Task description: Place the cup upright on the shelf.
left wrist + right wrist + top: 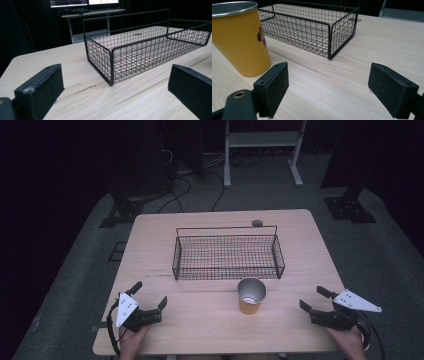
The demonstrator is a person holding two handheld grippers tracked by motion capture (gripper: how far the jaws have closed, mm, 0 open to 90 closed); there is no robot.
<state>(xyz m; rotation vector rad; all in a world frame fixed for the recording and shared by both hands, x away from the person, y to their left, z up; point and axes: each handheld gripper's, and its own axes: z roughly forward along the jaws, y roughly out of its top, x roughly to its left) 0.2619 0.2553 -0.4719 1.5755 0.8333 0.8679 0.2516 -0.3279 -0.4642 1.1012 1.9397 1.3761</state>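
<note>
A yellow cup (251,296) with a metal rim stands upright on the wooden table (210,325), just in front of a black wire basket (225,270) with nothing in it. My left gripper (149,294) rests near the table's front left, open, with nothing between its jaws; its own view looks at the basket's (140,50) near corner past the gripper (115,92). At the front right my right gripper (313,297) is held by a hand, jaws wide apart and empty. In the right gripper view the cup (239,37) stands left of the gripper (328,87), apart from it, and the basket (312,27) lies beyond.
A small grey round object (257,223) lies at the table's far edge behind the basket. Beyond the table are a white frame stand (262,150), cables on the floor and dark equipment bases.
</note>
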